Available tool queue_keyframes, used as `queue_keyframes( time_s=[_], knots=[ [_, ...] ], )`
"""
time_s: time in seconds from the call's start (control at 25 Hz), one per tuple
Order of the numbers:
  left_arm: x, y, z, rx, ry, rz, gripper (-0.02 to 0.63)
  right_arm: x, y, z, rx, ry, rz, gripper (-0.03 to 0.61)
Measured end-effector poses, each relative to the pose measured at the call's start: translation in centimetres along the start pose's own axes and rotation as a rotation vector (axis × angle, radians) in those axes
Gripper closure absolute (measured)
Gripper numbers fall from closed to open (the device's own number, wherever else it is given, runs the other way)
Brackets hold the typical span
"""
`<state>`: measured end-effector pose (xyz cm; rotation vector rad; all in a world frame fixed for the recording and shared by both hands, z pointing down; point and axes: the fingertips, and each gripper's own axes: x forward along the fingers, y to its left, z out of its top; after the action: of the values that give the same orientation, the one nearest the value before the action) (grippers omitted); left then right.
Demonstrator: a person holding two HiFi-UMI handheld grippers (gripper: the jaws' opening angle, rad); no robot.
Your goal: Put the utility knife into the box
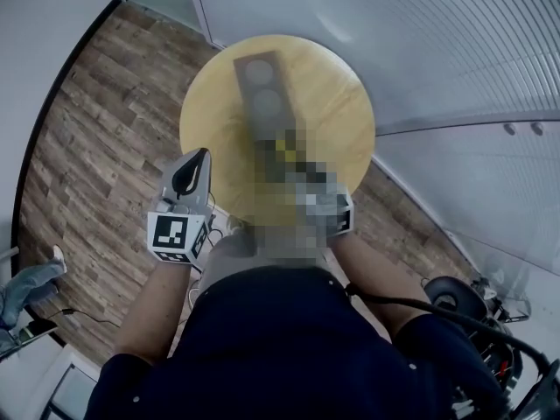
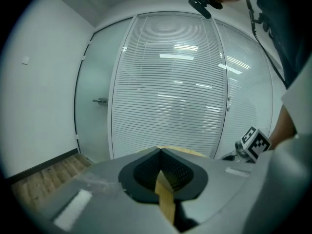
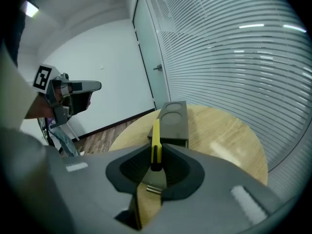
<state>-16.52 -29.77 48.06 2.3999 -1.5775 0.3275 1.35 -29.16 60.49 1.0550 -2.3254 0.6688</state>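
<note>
A long dark box (image 1: pixel 262 86) with two round recesses lies on the round wooden table (image 1: pixel 341 103), and in the right gripper view the box (image 3: pixel 174 123) sits just ahead of my jaws. My right gripper (image 3: pixel 156 149) is shut on the yellow utility knife (image 3: pixel 155 135), whose front end points at the near end of the box. A mosaic patch hides most of this gripper in the head view. My left gripper (image 1: pixel 199 160) hovers off the table's left edge, and the left gripper view shows its jaws (image 2: pixel 160 151) shut with nothing between them.
Wood-plank floor (image 1: pixel 96 129) surrounds the table. Glass walls with blinds (image 1: pixel 437 51) stand behind and to the right. A glass door (image 3: pixel 146 57) is at the far left in the right gripper view. Cables and gear (image 1: pixel 472 309) lie on the floor at the lower right.
</note>
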Motion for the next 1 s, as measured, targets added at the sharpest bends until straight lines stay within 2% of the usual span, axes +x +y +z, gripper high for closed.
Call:
queue_keyframes(
  time_s=[0.36, 0.6, 0.84, 1.0],
  knots=[
    [1.8, -2.3, -3.4, 0.003, 0.038, -0.012, 0.611, 2.0, -0.9, -3.5, -0.001, 0.059, 0.034, 0.505],
    [1.5, -3.0, -5.8, 0.048, 0.081, -0.038, 0.611, 3.5, -0.8, -4.7, -0.008, 0.085, 0.057, 0.505],
    [0.6, -2.7, -7.5, 0.025, 0.103, -0.017, 0.611, 4.3, -0.8, -5.5, -0.022, 0.085, 0.064, 0.505],
    [-0.3, -3.0, -7.6, 0.025, 0.104, -0.009, 0.611, 3.8, -0.8, -5.2, -0.038, 0.042, 0.048, 0.503]
  ],
)
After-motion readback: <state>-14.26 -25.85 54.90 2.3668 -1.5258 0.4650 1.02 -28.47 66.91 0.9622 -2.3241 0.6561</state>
